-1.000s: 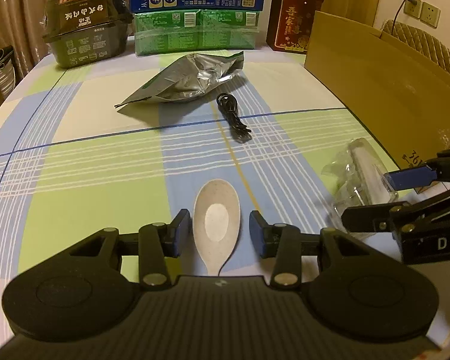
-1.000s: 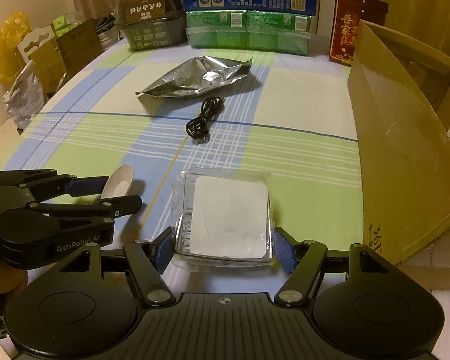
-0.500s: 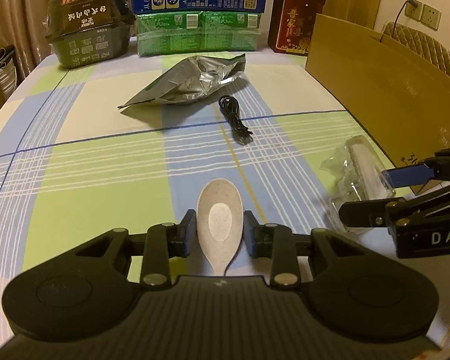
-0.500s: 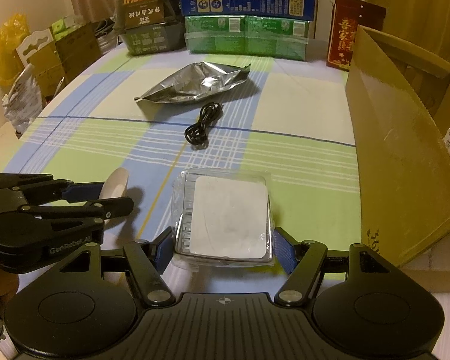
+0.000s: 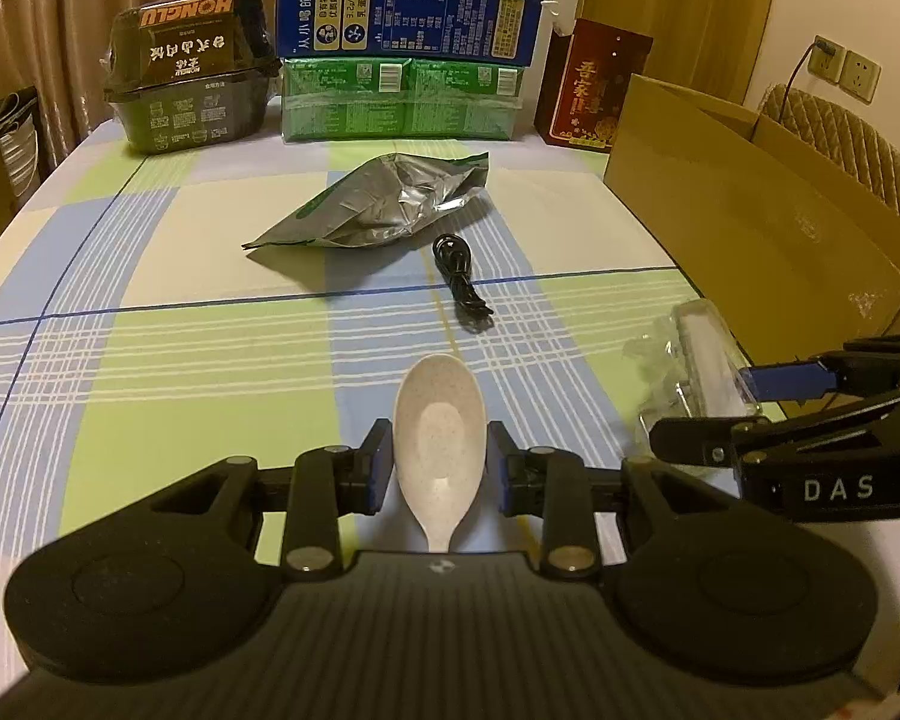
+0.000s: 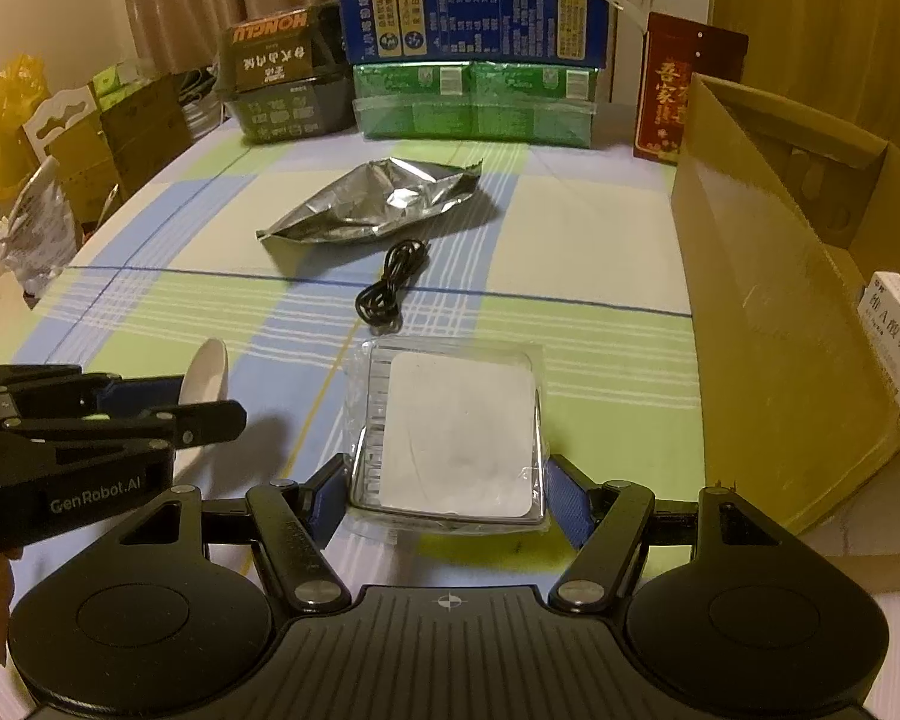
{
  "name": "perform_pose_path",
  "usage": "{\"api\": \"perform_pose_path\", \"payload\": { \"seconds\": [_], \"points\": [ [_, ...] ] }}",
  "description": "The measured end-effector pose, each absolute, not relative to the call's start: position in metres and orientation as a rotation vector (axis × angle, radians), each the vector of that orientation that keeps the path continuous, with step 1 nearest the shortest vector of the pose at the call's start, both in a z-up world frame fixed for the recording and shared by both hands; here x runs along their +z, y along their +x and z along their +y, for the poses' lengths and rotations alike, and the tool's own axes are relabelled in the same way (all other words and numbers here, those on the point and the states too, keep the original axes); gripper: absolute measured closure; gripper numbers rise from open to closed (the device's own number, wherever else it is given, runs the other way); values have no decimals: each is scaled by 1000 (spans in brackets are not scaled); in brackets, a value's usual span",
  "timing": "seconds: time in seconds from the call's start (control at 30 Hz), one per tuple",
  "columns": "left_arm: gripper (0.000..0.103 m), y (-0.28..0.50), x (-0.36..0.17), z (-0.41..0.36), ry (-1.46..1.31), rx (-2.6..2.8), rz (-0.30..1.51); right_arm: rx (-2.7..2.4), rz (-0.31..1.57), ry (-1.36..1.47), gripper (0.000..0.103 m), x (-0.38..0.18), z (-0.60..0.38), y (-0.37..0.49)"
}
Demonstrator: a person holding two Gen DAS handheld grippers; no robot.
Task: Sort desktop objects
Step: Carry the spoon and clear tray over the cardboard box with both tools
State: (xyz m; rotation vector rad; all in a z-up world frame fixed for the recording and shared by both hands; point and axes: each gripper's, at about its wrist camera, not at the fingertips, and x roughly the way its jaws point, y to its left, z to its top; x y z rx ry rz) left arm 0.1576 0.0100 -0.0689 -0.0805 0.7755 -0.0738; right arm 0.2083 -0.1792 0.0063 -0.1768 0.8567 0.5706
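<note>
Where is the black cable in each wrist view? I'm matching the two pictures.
Left wrist: black cable at centre, right of the silver pouch's lower edge.
Right wrist: black cable left of centre, below the pouch.
Shared landmark: the silver pouch.

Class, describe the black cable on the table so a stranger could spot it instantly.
Start at the plaid tablecloth and find the crumpled silver foil pouch near its middle. Just in front lies the coiled black cable, the only thin, dark, looped thing there.

Both tools are matte black with blue finger pads (image 5: 373, 468), silver screws and white lettering.
</note>
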Motion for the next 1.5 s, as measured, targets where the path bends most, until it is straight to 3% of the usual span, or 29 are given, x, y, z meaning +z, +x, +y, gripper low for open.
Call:
{"api": "perform_pose_path", "payload": {
  "seconds": [1.13, 1.5],
  "points": [
    [76, 115, -12, -13, -103, -70, 726, 528, 740, -70, 37, 40, -218, 163],
    [76, 95, 12, -30, -95, -72, 716, 516, 670, -49, 37, 85, -238, 143]
  ]
}}
